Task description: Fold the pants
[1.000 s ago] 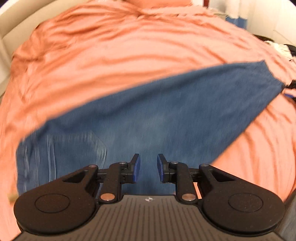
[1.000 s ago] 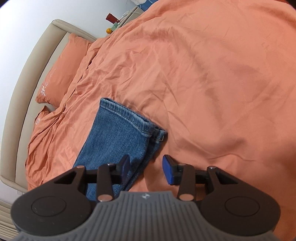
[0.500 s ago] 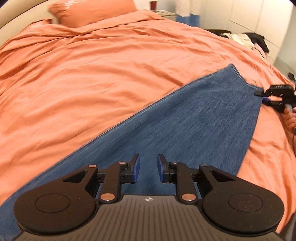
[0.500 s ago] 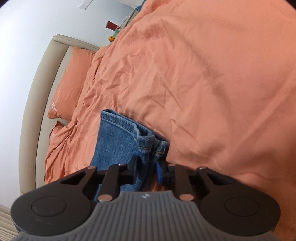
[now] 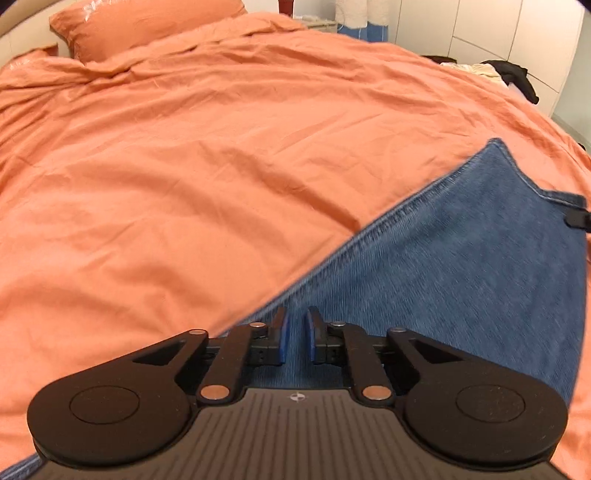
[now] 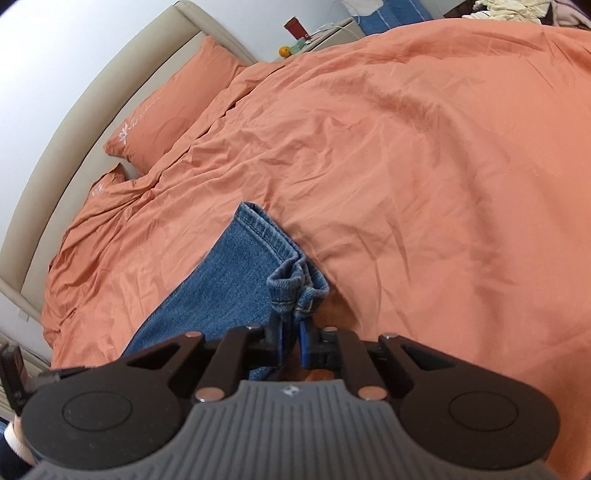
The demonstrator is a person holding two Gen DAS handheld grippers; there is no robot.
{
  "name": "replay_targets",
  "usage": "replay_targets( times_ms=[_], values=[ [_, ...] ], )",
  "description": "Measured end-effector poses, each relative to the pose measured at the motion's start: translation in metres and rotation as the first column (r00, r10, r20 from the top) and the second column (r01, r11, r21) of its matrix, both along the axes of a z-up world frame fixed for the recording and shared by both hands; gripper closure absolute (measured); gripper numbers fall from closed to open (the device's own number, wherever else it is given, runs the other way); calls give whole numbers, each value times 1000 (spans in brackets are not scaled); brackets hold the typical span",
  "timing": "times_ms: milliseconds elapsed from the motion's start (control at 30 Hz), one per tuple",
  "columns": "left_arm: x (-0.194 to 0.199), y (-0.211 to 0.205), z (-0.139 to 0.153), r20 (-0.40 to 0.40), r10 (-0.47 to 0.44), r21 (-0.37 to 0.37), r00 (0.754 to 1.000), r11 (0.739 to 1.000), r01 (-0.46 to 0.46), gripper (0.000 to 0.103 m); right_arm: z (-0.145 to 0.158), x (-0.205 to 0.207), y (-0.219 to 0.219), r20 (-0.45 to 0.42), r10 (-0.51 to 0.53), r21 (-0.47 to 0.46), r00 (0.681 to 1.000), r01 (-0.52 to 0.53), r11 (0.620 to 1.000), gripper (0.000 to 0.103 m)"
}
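Observation:
Blue jeans (image 5: 454, 258) lie stretched over an orange bed cover (image 5: 221, 155). My left gripper (image 5: 296, 338) sits low over the denim, jaws nearly closed with a narrow gap, and denim shows between the pads; a grip is not clear. My right gripper (image 6: 291, 341) is shut on the jeans' leg hems (image 6: 295, 291), which bunch up just ahead of the pads. The leg (image 6: 229, 288) runs back to the left under the gripper. The right gripper's tip shows at the far right edge of the left wrist view (image 5: 578, 219), at the hem.
Orange pillows (image 6: 166, 118) and a beige headboard (image 6: 92, 110) lie at the bed's head. A bedside table with a red cup (image 6: 293, 27) stands behind. Clothes (image 5: 509, 72) lie heaped by white cupboards at the right.
My right gripper has closed on the leg hems and lifted them, bunching the denim. My left gripper has moved along the jeans towards their edge, with its jaws slightly narrower.

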State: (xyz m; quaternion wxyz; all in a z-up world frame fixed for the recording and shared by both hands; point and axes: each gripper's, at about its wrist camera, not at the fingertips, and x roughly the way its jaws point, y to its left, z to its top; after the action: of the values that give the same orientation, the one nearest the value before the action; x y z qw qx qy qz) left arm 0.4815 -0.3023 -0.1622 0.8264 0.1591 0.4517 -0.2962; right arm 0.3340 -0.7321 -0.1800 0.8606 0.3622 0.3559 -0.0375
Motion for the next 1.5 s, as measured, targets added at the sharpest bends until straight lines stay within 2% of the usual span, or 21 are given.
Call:
replay_targets(
  times_ms=[233,333,433,533,700,800,900,1033,1100,1167,1300,1500],
  values=[
    [4,-8,-12,1,19,19,1000,1000,-19,93,-5,9,3,-20,8,-28,1000,-9,1000,100],
    [-6,-7,2,46,33,26,998,999,-34,94,-3,11,3,-23,-4,-28,1000,4,1000,100],
    [-33,-1,22,67,-4,9,998,1000,4,93,9,10,5,-12,-3,-43,1000,3,999,101],
    [-67,-1,31,28,-81,0,996,997,81,93,19,10,9,-12,2,-64,1000,-3,998,101],
    [-124,0,26,-25,-163,9,986,987,163,96,29,9,15,-10,-8,-90,1000,7,996,101],
    [-148,-3,21,-52,-181,-1,982,983,182,100,36,8,18,3,-10,-101,1000,10,995,101],
    [-154,-3,12,-111,-159,-14,981,987,159,101,49,6,23,29,1,-115,1000,3,993,101],
    [-155,1,11,-146,-126,-44,981,992,121,103,80,2,41,82,54,-165,995,-40,986,101],
    [-156,11,21,-167,-111,-95,980,991,96,101,104,0,55,109,93,-216,990,-67,974,101],
    [-164,25,36,-149,-100,-115,984,990,83,101,129,-1,71,143,135,-255,980,-96,962,101],
    [-179,67,68,-114,-52,-132,992,991,37,101,177,-4,114,202,222,-327,954,-148,933,101],
    [-192,151,120,-74,93,-142,993,985,-103,101,227,-2,203,253,348,-396,903,-231,889,101]
  ],
)
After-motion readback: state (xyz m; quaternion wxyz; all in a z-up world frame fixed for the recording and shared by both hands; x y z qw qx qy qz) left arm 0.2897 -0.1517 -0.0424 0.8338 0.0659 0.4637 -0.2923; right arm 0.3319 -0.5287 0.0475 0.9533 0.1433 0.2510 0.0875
